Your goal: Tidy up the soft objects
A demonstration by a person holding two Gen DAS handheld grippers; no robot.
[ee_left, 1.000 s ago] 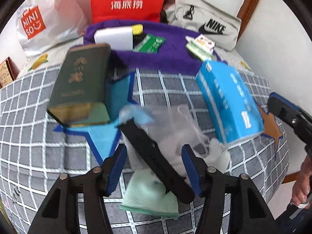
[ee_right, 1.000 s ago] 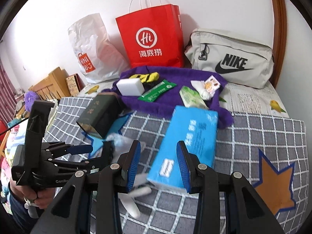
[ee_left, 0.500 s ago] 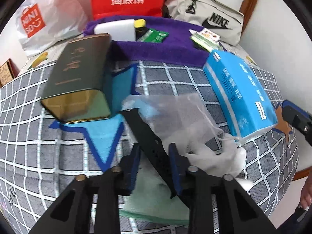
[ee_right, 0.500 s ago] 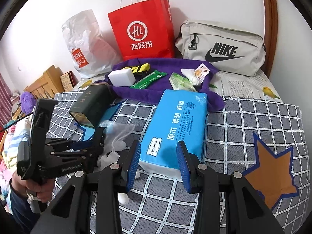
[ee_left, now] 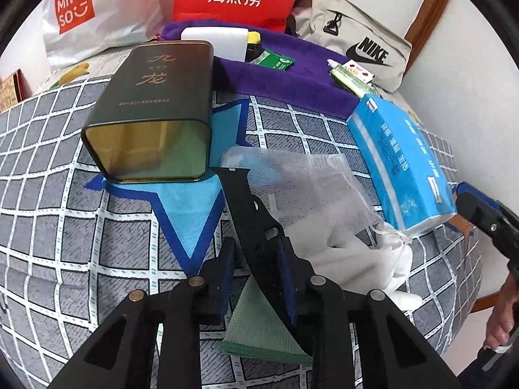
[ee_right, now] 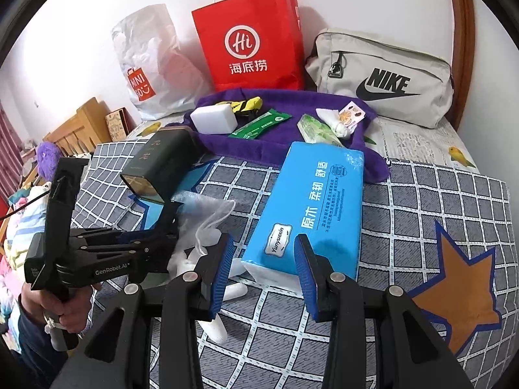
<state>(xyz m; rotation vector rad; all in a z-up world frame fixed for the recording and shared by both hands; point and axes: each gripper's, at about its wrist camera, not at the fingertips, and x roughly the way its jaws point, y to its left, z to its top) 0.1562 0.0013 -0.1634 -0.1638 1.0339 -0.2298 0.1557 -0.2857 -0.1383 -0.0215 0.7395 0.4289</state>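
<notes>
My left gripper [ee_left: 258, 253] is shut on a black strap [ee_left: 251, 214] that lies across the checkered bed cover, over a green cloth [ee_left: 262, 330]. A sheer white mesh bag [ee_left: 308, 188] and a white glove [ee_left: 389, 259] lie just right of the strap. A blue tissue pack [ee_left: 402, 159] lies to the right. My right gripper [ee_right: 262, 269] is open, its jaws at the near end of the tissue pack [ee_right: 311, 204], not touching it. The left gripper also shows in the right wrist view [ee_right: 168, 223].
A dark green tin [ee_left: 155, 103] lies on its side left of the strap. A purple towel [ee_right: 285, 133] behind holds a white sponge [ee_right: 214, 118], green packets and small items. A red paper bag [ee_right: 249, 42], a white plastic bag [ee_right: 152, 64] and a grey Nike bag [ee_right: 382, 77] stand at the wall.
My left gripper moved forward and closed from wide open onto the black strap. My right gripper drew slightly nearer to the tissue pack and stayed open.
</notes>
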